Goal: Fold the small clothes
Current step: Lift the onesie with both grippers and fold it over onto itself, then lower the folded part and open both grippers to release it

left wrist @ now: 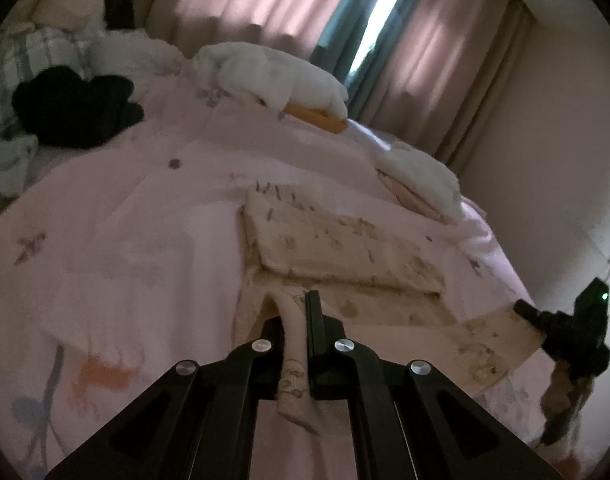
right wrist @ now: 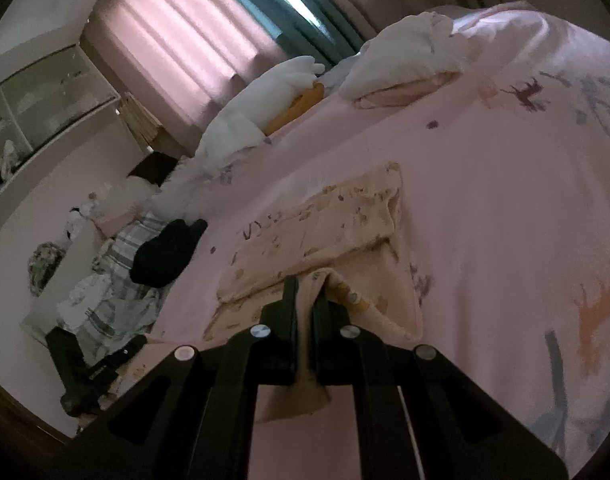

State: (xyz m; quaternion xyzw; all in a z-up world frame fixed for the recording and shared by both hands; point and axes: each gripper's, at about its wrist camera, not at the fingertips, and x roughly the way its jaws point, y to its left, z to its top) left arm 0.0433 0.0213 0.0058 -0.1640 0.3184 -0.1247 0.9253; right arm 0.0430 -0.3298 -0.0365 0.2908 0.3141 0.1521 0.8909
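Observation:
A small cream garment (left wrist: 337, 248) with little animal prints lies partly folded on the pink bedspread (left wrist: 145, 216). My left gripper (left wrist: 299, 308) is shut on its near edge, with cloth pinched between the fingers. My right gripper (right wrist: 305, 292) is shut on another edge of the same garment (right wrist: 325, 220). The right gripper also shows in the left wrist view (left wrist: 561, 328) at the far right, holding a lifted corner.
A black garment (left wrist: 77, 112) lies at the far left of the bed. White plush toys (left wrist: 273, 72) and a folded white and pink bundle (left wrist: 421, 180) lie near the curtains. Plaid bedding (right wrist: 125, 272) and a cabinet (right wrist: 45, 96) stand left.

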